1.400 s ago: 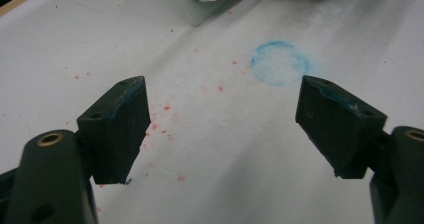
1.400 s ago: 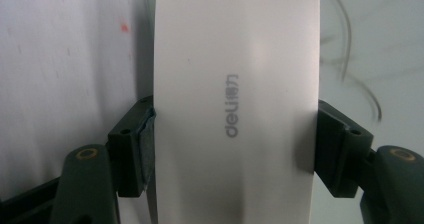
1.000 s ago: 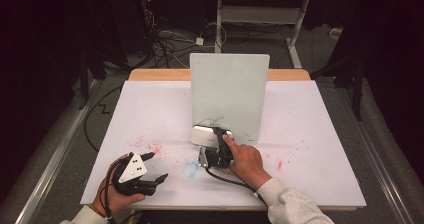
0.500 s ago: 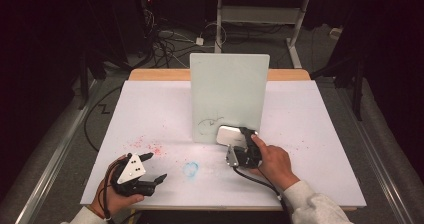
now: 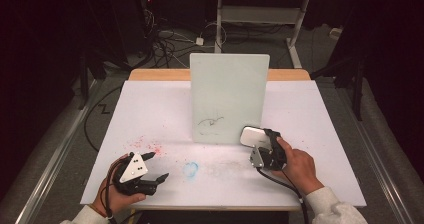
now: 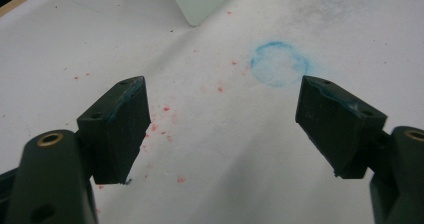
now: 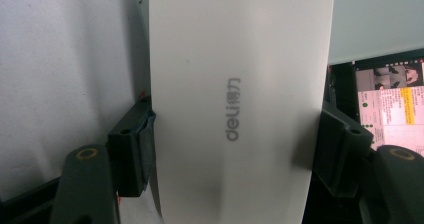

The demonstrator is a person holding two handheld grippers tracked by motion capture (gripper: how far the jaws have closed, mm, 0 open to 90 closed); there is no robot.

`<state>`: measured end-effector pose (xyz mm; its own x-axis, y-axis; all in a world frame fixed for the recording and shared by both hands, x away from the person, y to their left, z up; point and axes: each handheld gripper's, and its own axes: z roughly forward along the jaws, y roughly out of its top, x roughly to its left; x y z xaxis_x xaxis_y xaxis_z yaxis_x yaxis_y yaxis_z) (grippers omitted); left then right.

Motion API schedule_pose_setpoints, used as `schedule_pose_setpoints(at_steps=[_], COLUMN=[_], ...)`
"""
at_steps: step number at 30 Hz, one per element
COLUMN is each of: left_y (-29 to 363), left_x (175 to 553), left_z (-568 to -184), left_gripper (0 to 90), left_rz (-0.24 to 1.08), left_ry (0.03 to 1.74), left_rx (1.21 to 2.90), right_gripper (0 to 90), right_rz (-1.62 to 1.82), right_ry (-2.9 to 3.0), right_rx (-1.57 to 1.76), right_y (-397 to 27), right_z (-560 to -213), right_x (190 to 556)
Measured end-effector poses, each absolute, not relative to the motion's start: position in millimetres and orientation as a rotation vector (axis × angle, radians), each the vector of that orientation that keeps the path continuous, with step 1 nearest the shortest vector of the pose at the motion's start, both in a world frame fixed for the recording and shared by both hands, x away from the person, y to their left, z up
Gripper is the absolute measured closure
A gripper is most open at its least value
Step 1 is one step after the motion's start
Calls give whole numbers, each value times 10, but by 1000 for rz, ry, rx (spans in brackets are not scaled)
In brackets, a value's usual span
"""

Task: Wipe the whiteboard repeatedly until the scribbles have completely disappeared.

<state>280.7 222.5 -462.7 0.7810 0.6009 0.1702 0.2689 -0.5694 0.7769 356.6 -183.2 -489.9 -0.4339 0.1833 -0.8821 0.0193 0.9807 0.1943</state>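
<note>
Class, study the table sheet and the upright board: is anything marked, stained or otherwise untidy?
Yes. The white table sheet carries red specks and a smudged blue ring near the open left gripper. The whiteboard has a dark scribble low on its face, beside the eraser gripped by the right gripper.

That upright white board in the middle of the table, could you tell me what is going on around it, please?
A person holds a gripper in each hand. The right gripper is shut on a white eraser block at the lower right corner of the upright board, which bears a dark scribble. The left gripper rests open near the table's front edge, holding nothing, close to red specks and a blue ring mark.
</note>
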Motion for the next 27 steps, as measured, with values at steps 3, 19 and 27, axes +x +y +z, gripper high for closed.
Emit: schedule_pose_setpoints(at_steps=[3,19,27], left_y=[2224,2214,2228], left_x=[2811,2815,2813], left_z=[-4628,-4632,-4634], left_gripper=[209,209,210], left_rz=[541,541,538], left_ry=[642,645,655], left_rx=[2186,2188,2193], right_gripper=[309,308,308], right_rz=[180,259,286], right_ry=[2006,2015,2011], right_rx=[144,54,66], right_y=[-1814,-1152,-742], right_z=[-4908,-4942,-4962], right_x=[3566,3583,3589])
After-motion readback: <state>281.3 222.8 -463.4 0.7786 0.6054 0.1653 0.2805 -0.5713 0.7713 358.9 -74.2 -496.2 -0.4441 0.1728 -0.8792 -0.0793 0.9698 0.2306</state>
